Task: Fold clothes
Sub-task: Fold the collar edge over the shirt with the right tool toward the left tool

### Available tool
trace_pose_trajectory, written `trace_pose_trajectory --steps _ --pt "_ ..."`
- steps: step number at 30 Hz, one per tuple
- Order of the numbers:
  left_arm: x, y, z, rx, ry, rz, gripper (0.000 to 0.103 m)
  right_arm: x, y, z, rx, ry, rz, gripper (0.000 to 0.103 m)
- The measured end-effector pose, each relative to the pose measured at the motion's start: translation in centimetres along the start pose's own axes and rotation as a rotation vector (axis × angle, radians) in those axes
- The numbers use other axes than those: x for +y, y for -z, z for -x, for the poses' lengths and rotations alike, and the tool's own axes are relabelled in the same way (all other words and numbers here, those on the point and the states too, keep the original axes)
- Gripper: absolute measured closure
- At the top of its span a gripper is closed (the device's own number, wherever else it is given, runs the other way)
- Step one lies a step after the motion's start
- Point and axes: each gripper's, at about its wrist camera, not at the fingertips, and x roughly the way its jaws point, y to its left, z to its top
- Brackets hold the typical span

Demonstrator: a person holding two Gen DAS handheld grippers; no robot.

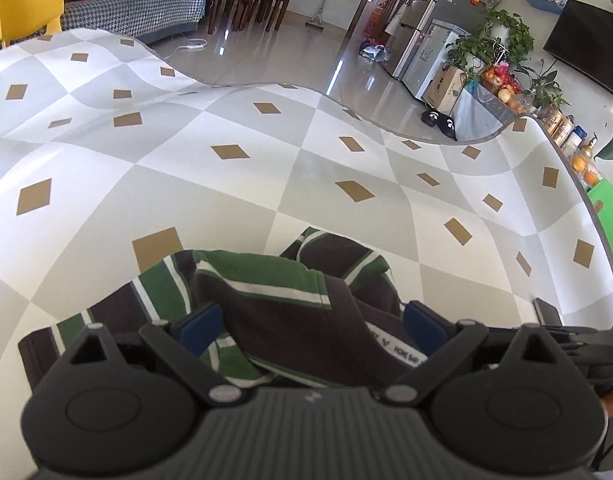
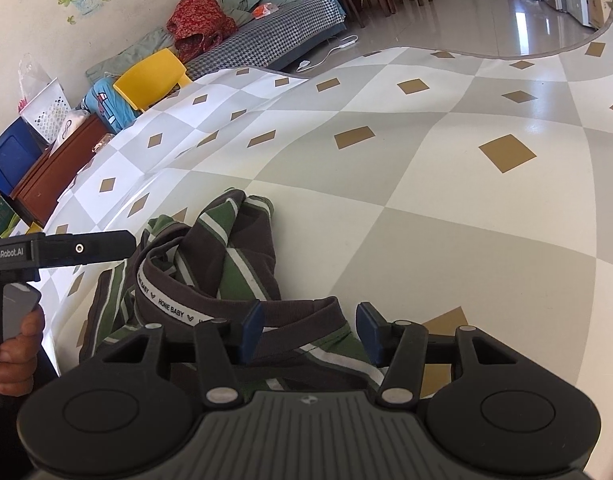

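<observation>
A small striped garment in green, brown and white lies crumpled on the checked table cover, close to the near edge. My left gripper is open, its blue pads wide apart on either side of a raised brown fold. In the right wrist view the same garment shows its brown collar band with a printed white tape. My right gripper is open too, with the collar band running across between its pads. The left gripper's body and the hand holding it appear at the left of that view.
The table cover has grey and white squares with tan diamonds and a wavy far edge. Beyond it are a yellow chair, a sofa, dining chairs, a fridge and plants. Bottles and fruit line the right edge.
</observation>
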Motion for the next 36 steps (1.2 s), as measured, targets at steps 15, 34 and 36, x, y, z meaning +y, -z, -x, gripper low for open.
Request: trace_pose_trajectory --steps 15,34,36 --pt "1.3 0.7 -4.6 0.111 -0.002 0.098 0.001 -0.6 0.3 -1.7 -0.010 -0.023 -0.012 0.050" --pt "0.3 1.5 -4.9 0.112 -0.055 0.044 0.008 1.2 0.2 -1.3 0.030 -0.011 0.120 0.088" --pt "0.2 1.5 -4.7 0.108 -0.059 0.040 0.013 1.5 0.2 -0.7 0.014 0.005 0.138 0.089"
